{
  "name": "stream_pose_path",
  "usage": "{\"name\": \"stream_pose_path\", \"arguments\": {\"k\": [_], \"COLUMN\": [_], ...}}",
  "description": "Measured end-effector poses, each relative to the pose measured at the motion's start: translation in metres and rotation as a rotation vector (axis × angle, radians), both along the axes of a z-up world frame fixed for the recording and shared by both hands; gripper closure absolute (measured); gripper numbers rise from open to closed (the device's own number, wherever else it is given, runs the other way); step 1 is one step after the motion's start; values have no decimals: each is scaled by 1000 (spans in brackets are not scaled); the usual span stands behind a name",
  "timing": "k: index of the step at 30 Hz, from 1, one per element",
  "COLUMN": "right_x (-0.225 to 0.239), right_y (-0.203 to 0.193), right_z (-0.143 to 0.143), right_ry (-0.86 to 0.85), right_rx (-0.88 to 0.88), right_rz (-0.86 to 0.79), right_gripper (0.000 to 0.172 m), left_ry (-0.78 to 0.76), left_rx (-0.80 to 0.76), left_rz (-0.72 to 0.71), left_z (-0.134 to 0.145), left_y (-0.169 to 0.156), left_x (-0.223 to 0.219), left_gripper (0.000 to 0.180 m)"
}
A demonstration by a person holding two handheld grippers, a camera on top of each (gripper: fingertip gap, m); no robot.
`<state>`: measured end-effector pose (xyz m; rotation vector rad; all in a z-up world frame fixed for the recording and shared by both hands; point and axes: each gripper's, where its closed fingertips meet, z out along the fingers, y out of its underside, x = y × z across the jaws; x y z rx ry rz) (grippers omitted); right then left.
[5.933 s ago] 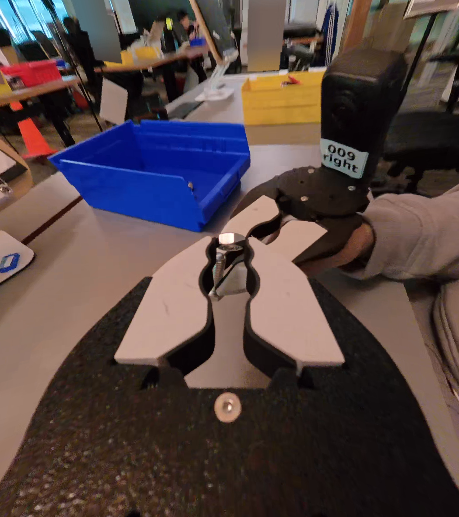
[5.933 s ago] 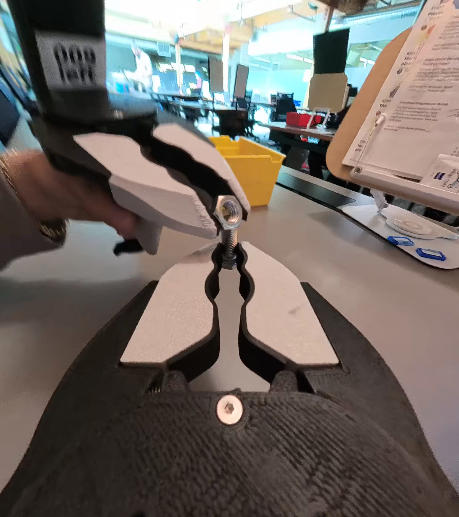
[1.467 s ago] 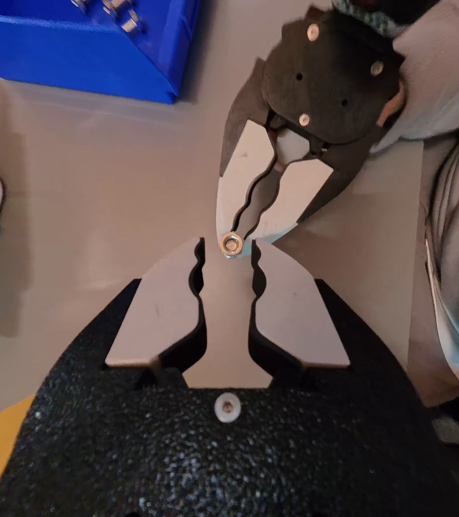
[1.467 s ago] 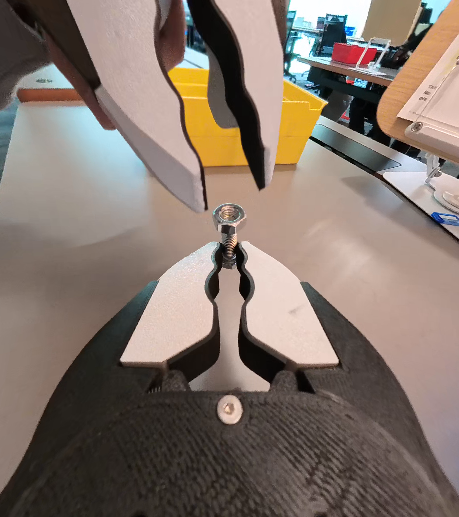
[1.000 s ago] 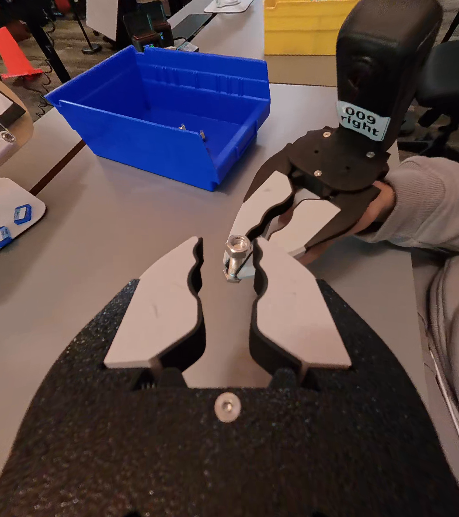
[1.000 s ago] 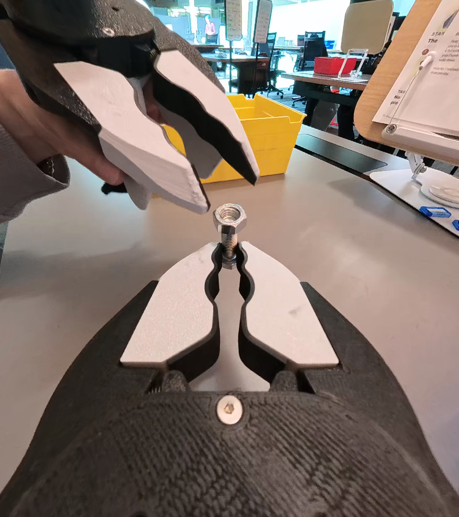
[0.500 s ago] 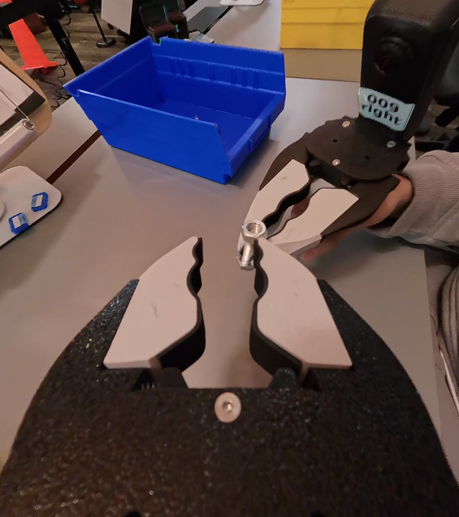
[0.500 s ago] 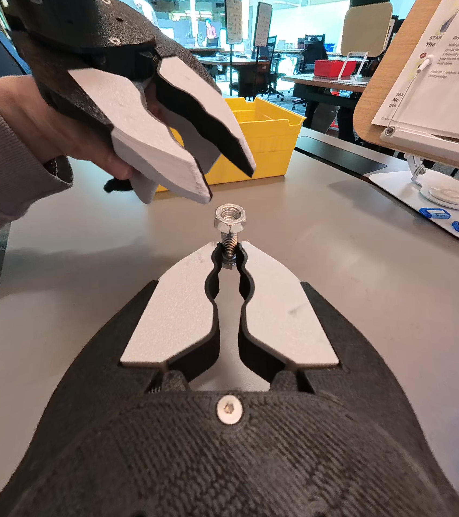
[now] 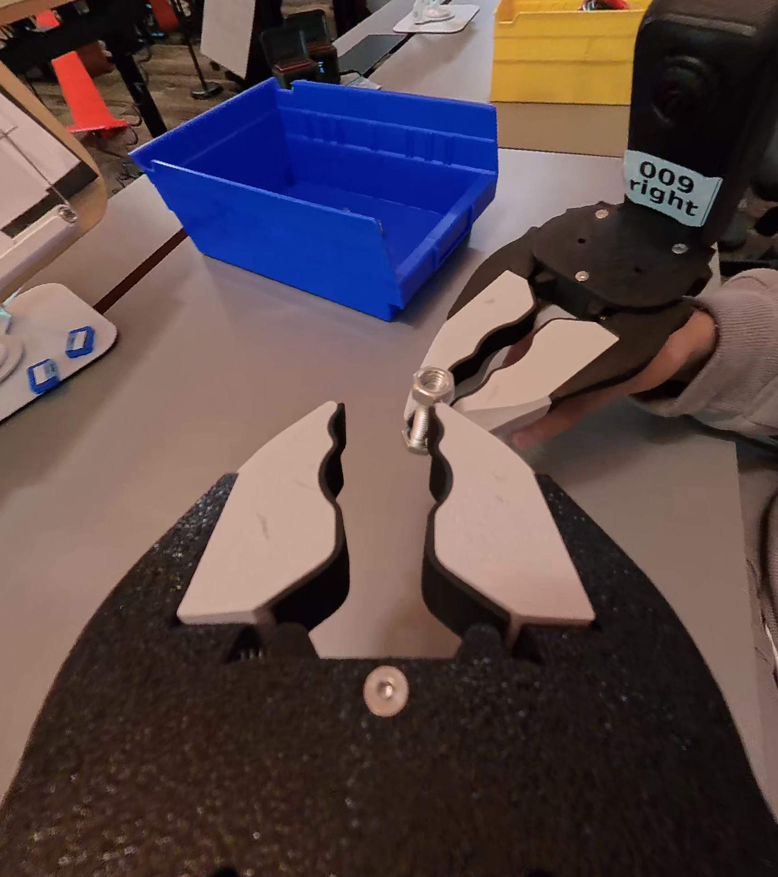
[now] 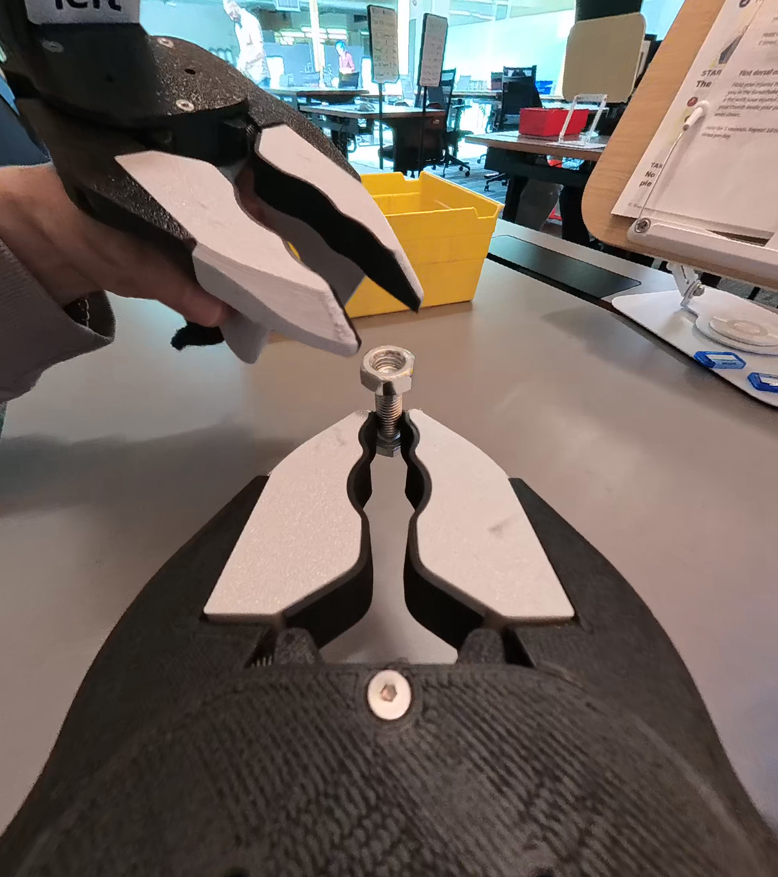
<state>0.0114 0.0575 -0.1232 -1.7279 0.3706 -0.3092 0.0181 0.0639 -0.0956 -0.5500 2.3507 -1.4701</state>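
Tabletop [image 10: 567, 427]: a plain grey surface carrying everything here.
Blue bin [image 9: 330, 199]: sits on the tabletop beyond both grippers, open side up.
Yellow bin [image 10: 430, 237]: stands on the tabletop behind the left gripper in the right wrist view.
Document stand [image 10: 733, 156]: leans at the tabletop's edge on a white base with two small blue clips [image 10: 747, 372].
Left gripper [image 9: 384, 413]: jaws stand apart and bare, its fingertips hovering just above and beside the nut.
Right gripper [image 10: 389, 417]: jaws narrow, pads pressed on the bolt near its head.
Bolt [image 10: 388, 417]: silver, upright, held clear of the tabletop.
Nut [image 10: 386, 369]: silver hex nut threaded on the bolt's upper end.
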Motion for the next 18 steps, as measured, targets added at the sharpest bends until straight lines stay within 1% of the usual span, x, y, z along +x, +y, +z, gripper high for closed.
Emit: {"name": "stream_pose_path", "arguments": {"k": [4,8,14,18], "right_x": [-1,-3,-1,-1], "right_y": [2,4,1,3], "right_z": [-2,-1,0,-1], "right_ry": [2,-1,6,16], "right_rx": [-4,-7,2,12], "right_rz": [5,8,1,6], "right_gripper": [162,162,162,162], "left_ry": [9,10,9,16], "left_rx": [-48,-29,-44,-60], "left_rz": [-37,-49,-9,-47], "left_z": [6,-3,-1,4], "left_y": [-10,-18,-5,-6], "left_x": [-6,-6,0,-7], "left_gripper": [147,145,148,147]}}
